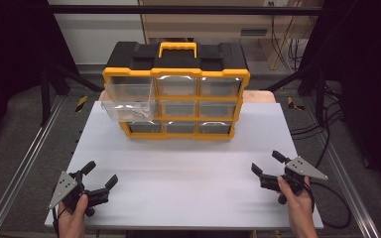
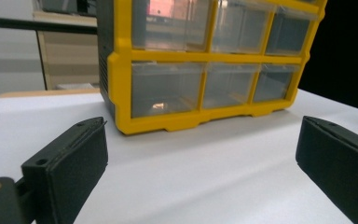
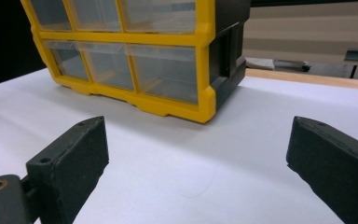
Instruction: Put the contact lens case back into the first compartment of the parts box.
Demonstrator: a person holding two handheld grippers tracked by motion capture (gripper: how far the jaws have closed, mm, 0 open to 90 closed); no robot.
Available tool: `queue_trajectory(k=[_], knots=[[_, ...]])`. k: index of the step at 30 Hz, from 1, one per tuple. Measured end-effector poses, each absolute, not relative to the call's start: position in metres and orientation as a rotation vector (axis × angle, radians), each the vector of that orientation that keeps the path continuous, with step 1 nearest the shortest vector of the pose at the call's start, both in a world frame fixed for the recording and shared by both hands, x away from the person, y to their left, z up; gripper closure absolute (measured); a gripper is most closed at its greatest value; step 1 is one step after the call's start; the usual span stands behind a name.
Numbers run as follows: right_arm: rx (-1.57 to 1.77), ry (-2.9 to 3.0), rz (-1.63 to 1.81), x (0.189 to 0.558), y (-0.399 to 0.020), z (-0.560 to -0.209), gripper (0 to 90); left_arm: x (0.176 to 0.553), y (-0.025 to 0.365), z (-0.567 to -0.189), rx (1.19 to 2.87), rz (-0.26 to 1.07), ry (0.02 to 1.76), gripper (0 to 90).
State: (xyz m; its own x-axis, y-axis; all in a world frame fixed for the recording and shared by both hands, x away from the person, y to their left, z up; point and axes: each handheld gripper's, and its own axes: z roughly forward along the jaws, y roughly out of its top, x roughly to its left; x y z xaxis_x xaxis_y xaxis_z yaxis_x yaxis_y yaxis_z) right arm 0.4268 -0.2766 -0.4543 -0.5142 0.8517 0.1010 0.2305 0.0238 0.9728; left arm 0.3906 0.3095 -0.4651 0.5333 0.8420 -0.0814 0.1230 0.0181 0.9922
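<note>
A yellow and black drawer cabinet (image 1: 176, 89) with clear drawers stands at the far middle of the white table (image 1: 188, 163). Its top-left drawer (image 1: 129, 101) is pulled out toward me. My left gripper (image 1: 100, 174) rests near the table's front left corner, open, with nothing between its fingers. My right gripper (image 1: 268, 162) sits low at the front right, open and empty. The left gripper view has the cabinet (image 2: 205, 65) ahead between wide-apart black pads (image 2: 70, 163). In the right gripper view, the cabinet's right corner (image 3: 168, 60) lies ahead of the open pads (image 3: 74, 158).
The cabinet's yellow carry handle (image 1: 177, 47) is on its black top. Metal rails (image 1: 27, 158) run along both sides of the table. Cables (image 1: 322, 129) lie on the floor at the right. A wooden board edge (image 1: 260, 95) sits behind the cabinet.
</note>
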Motion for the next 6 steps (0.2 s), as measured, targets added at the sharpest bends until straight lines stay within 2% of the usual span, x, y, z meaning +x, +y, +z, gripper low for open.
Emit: queue_trajectory(k=[6], knots=[[1.178, 1.805, 1.501, 0.434, -0.265, -0.469, 7.9, 0.396, 0.303, -0.470, 1.598, 0.642, 0.912, 2.4]])
